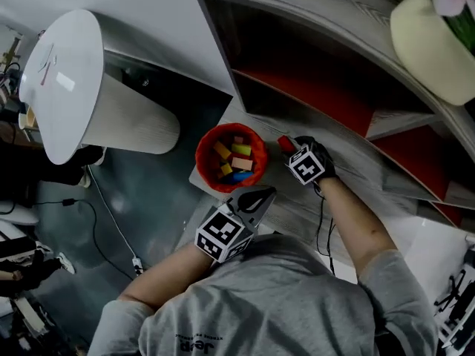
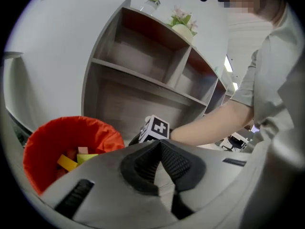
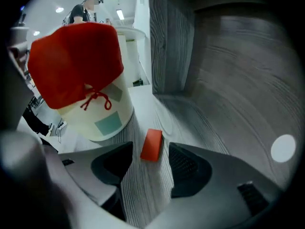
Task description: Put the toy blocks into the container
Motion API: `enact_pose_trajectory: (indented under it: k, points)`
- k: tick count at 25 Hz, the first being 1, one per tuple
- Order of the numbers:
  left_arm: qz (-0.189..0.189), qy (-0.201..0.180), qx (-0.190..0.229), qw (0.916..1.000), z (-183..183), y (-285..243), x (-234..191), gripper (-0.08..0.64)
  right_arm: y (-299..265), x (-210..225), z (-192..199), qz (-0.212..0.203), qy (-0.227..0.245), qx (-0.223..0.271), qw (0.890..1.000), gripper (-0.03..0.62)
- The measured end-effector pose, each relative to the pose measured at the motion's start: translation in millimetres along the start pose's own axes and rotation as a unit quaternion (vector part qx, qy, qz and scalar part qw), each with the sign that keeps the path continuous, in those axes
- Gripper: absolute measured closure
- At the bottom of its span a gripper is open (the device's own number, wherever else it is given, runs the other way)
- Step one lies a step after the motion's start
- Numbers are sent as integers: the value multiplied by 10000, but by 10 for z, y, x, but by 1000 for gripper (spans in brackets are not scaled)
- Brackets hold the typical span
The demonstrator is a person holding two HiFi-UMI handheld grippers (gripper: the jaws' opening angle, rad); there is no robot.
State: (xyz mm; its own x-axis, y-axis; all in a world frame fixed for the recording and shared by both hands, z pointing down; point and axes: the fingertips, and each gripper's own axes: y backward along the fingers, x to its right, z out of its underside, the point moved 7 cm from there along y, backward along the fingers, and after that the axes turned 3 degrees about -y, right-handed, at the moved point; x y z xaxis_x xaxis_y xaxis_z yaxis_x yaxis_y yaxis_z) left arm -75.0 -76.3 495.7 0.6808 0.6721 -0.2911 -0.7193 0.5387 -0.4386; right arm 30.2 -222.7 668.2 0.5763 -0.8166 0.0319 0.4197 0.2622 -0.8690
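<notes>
A red-lined cream container (image 1: 231, 158) stands on the grey wood-grain ledge (image 1: 349, 170) and holds several coloured blocks, yellow (image 1: 222, 151) among them. One red block (image 1: 285, 142) lies on the ledge just right of it. My right gripper (image 1: 291, 149) points steeply down over that block. In the right gripper view the red block (image 3: 152, 144) lies flat between the open jaws of the right gripper (image 3: 150, 151), pads apart from it, with the container (image 3: 90, 94) behind on the left. My left gripper (image 1: 256, 197) hovers near the container's front rim; its jaws (image 2: 159, 144) are shut and empty.
A shelf unit (image 1: 312, 87) with red-backed compartments rises behind the ledge. A cream vase with a flower (image 1: 434, 43) stands on top of it. A white round-topped table (image 1: 63, 80) is at the left, with cables (image 1: 111, 221) on the dark floor below.
</notes>
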Motion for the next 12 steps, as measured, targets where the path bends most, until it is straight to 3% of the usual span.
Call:
enact_pose_trajectory:
  k: [6, 12]
  points:
    - [-175, 142, -235, 9995, 296, -303, 140, 548, -271, -40, 115, 44, 234, 56, 9997, 400]
    - [-259, 310, -225, 9989, 406, -428, 258, 548, -75, -91, 195, -148, 359, 325, 9987, 434]
